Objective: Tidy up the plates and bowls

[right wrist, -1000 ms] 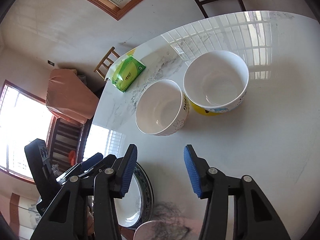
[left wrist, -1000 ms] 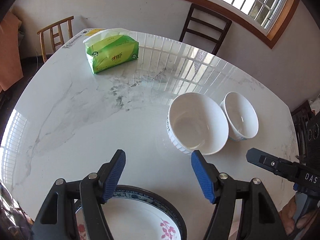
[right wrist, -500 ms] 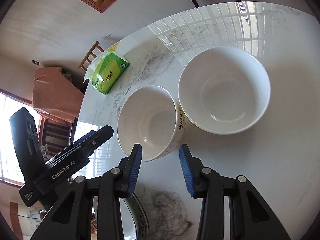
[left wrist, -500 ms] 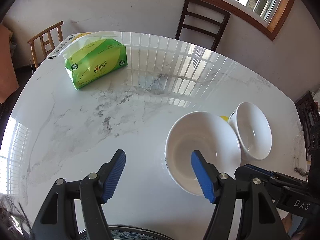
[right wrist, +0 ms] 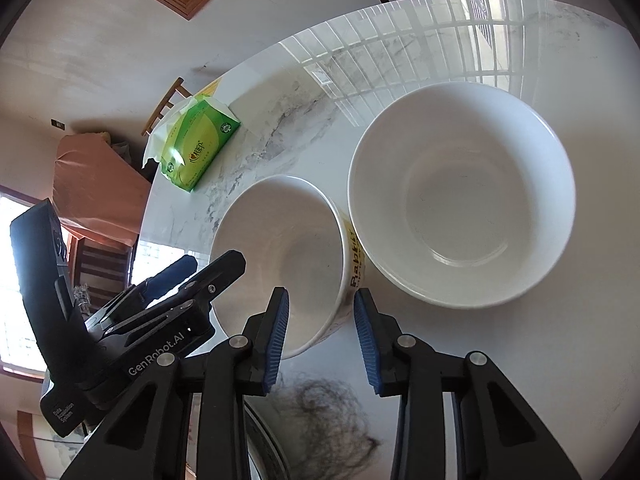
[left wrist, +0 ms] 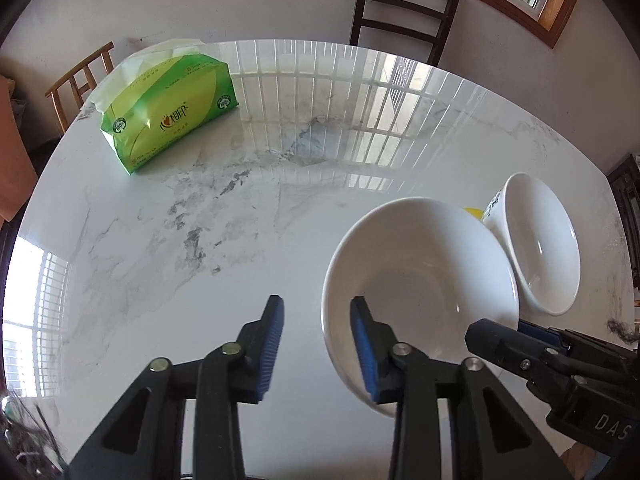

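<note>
Two white bowls stand side by side on the marble table (left wrist: pixel 160 260). The nearer bowl (left wrist: pixel 420 292) (right wrist: pixel 280 248) has "Rabbit" lettering on its wall. My left gripper (left wrist: pixel 316 304) straddles its left rim, one finger inside and one outside. Its jaws are closing, and a gap still shows at the outer pad. My right gripper (right wrist: pixel 320 294) straddles the opposite rim the same way, jaws closing, with small gaps beside the wall. The other bowl (left wrist: pixel 540 240) (right wrist: pixel 460 192) touches the first. A blue-rimmed plate (right wrist: pixel 262 436) peeks out under my right gripper.
A green tissue pack (left wrist: pixel 168 120) (right wrist: pixel 196 148) lies at the far left of the table. A dark tangle of hair (right wrist: pixel 328 412) sits near the front edge. A dark chair (left wrist: pixel 404 12) and a light wooden chair (left wrist: pixel 80 80) stand behind the table.
Both grippers have come down and forward onto the lettered bowl. The left jaws have narrowed a lot, the right jaws a little. The plate has slid out of the left wrist view.
</note>
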`<state>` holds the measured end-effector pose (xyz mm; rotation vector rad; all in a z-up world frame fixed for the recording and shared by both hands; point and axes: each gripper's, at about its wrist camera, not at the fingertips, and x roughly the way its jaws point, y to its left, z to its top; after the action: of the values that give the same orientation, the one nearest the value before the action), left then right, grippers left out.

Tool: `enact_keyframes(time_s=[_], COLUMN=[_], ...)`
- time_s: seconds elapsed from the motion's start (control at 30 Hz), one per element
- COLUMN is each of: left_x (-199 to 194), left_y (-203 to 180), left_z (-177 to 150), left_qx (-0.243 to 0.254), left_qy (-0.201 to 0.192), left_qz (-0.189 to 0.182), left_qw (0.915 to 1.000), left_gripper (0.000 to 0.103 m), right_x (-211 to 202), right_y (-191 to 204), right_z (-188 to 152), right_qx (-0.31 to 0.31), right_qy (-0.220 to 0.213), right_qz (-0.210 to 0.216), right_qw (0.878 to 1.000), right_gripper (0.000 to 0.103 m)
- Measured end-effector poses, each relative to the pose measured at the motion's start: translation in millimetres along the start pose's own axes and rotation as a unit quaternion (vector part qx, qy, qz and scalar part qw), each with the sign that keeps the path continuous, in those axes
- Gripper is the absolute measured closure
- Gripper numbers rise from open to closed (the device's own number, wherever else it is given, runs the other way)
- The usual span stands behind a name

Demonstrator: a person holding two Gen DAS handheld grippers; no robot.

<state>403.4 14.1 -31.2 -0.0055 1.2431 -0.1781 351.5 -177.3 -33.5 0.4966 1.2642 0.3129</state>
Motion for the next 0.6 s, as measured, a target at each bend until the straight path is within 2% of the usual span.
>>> enact_keyframes(time_s=[0.03,0.07,0.17,0.3,0.43,0.6], left_x=[5,7,7,0,-15,-46], left_y=[2,5,7,1,-3,-15], left_z=[-1,-3,-6,-16,-31,-48], left_qx=[-0.013,-0.028,-0.041,-0.048,-0.051,-0.051], left_qy=[0.01,0.008,0.003,0.006,0.007,-0.006], left_qz=[-0.015,-0.015,-0.013,-0.003,-0.008,-0.021], left_qw=[0.9998,0.9994,0.9991,0.9988,0.9986,0.9984], left_gripper=[0.092,0.092,0.093,0.092,0.09,0.09], right_x=[2,3,8,7,5,-15], right_y=[0,0,-3,-4,-7,-5], right_z=[1,1,1,-1,-5,-15], right_qx=[0.0,-0.003,-0.003,-0.014,-0.012,-0.025], right_qy=[0.0,0.0,0.007,0.009,0.019,0.011], right_qz=[-0.003,-0.006,-0.008,-0.006,0.005,0.017], right_qw=[1.0,1.0,1.0,1.0,1.0,0.999], right_gripper=[0.071,0.071,0.08,0.083,0.084,0.085])
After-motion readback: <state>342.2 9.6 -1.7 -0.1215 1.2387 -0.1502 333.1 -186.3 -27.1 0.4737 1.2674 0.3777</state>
